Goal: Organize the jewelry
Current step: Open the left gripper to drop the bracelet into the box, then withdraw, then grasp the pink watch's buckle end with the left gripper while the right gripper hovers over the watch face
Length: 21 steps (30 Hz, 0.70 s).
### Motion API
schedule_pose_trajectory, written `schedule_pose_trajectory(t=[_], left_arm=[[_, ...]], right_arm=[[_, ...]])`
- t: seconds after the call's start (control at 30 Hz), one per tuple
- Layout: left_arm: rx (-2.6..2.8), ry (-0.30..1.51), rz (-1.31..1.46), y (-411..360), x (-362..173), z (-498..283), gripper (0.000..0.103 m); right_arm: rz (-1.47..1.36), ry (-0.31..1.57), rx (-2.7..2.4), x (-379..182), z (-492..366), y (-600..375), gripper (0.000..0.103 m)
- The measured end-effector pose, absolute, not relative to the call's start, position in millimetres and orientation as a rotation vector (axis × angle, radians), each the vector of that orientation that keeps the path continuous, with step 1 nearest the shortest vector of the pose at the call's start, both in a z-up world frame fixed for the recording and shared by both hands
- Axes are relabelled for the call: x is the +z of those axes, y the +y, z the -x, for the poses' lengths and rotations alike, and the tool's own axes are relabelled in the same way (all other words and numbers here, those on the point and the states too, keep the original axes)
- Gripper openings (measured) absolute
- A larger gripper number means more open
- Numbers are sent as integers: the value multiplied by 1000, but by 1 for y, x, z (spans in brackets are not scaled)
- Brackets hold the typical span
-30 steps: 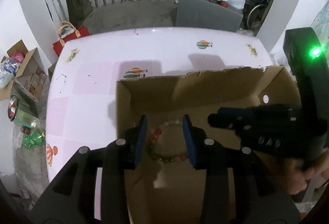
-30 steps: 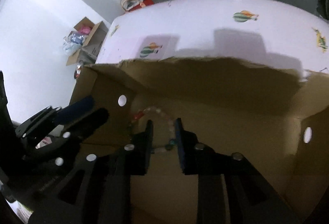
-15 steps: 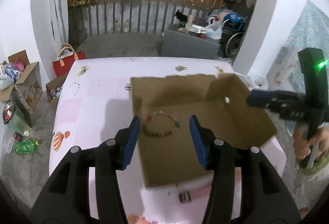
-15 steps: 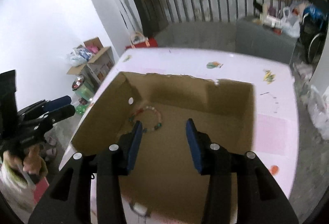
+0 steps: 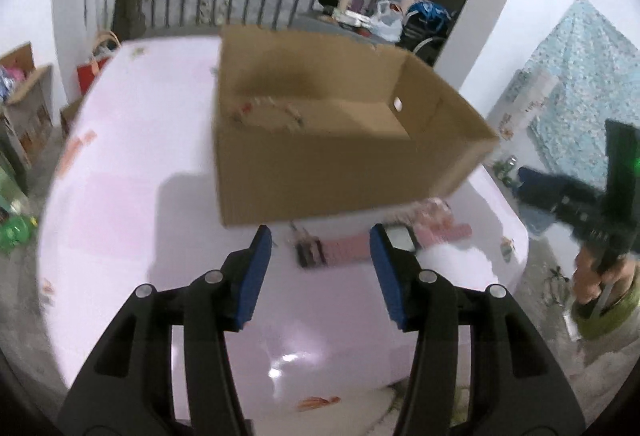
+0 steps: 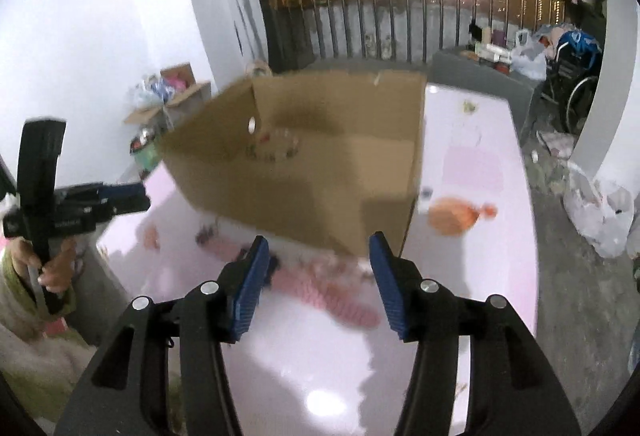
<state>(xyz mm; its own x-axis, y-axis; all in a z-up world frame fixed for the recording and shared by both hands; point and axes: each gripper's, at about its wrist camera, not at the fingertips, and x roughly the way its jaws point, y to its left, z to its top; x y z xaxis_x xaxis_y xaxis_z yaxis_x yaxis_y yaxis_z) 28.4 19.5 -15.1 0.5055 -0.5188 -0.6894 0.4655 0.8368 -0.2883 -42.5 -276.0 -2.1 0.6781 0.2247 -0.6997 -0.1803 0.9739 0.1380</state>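
Pink glossy table (image 5: 120,203) fills lower half of both views; metal railing (image 6: 400,31) and hung clothes along top. Cardboard box (image 5: 320,171) stands mid-frame, open top. Bead bracelet (image 5: 268,113) lies on box floor, upper-left corner in left view, blurred. Pink watch strap (image 5: 344,250) on table just below box, between left gripper (image 5: 320,276) fingertips in picture, not touched. Left gripper jaws parted about halfway, empty. Right gripper (image 6: 318,278) jaws have just been opening, nothing between pads; blurred pink jewelry (image 6: 320,288) on table beneath.
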Motion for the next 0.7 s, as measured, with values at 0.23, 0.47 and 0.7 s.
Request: schedule_pose_trajectory(t=[0.23,0.47,0.7], left_arm=[[-571,892,32,-1,-53,-27,49],[-537,860,-9,-3,-62,-33,47],[-548,841,-18,7,-66,-29,46]], right_arm=[[65,826,333,-40,35,-224,52],[181,821,412,-56,18,-191,53],[275,847,429,-67,8,-180,53]])
